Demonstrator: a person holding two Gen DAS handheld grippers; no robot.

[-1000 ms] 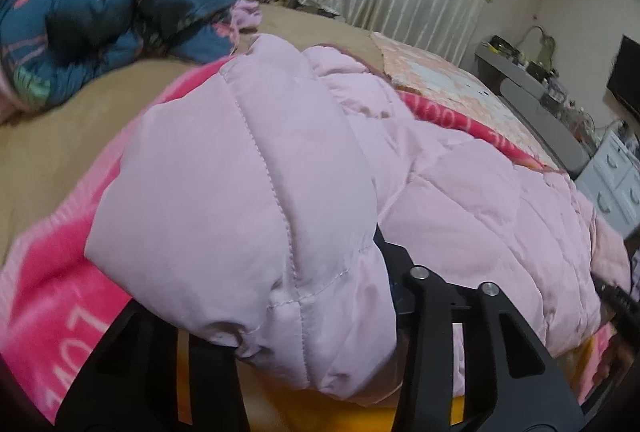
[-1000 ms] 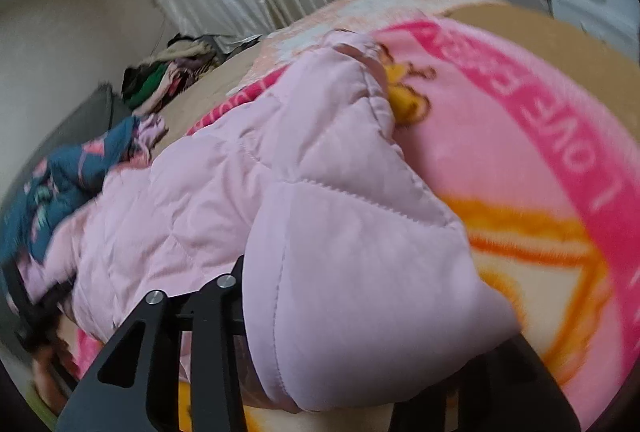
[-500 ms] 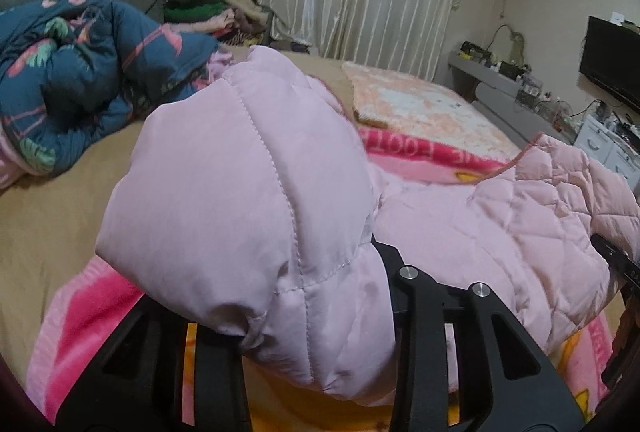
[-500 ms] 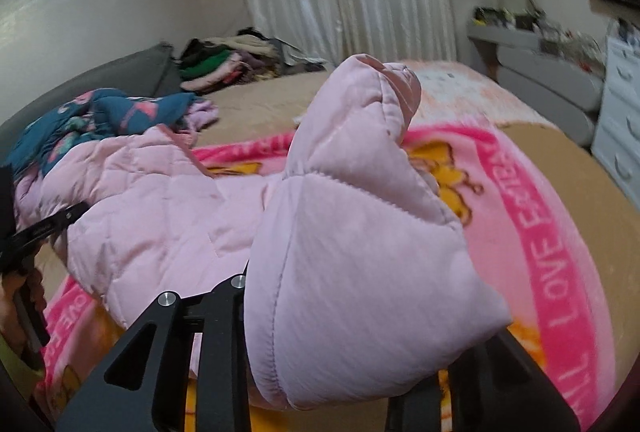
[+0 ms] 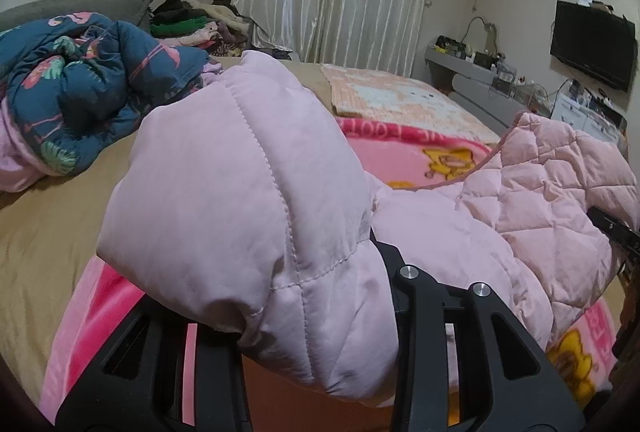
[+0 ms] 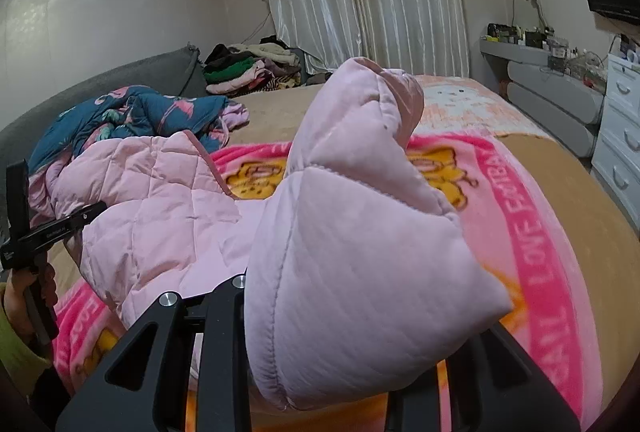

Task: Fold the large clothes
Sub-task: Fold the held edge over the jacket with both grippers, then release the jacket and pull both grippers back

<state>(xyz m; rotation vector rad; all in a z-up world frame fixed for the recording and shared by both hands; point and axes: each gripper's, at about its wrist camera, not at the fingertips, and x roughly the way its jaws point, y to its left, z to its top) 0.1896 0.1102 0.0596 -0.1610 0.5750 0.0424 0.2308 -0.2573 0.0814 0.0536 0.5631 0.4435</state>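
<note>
A pale pink quilted jacket [image 5: 248,191] is held up over the bed between both grippers. My left gripper [image 5: 316,344] is shut on one padded corner of it, which bulges over the fingers and hides the tips. My right gripper [image 6: 320,360] is shut on another padded corner [image 6: 360,272] the same way. The jacket's quilted lining [image 5: 552,175] hangs to the right in the left wrist view and to the left [image 6: 152,191] in the right wrist view. The other gripper's handle shows at each view's edge [image 6: 36,232].
A pink cartoon blanket [image 6: 532,232] covers the tan bed [image 5: 48,216]. A dark blue flowered quilt [image 5: 80,83] lies at the left, a clothes pile [image 6: 248,71] behind it. Grey shelf [image 5: 480,79], white drawers [image 6: 620,135] and a TV [image 5: 592,47] stand at the right.
Both grippers have lifted the jacket's corners up off the bed, and the views have tilted up to show the room. The jacket now hangs between them with its lining showing.
</note>
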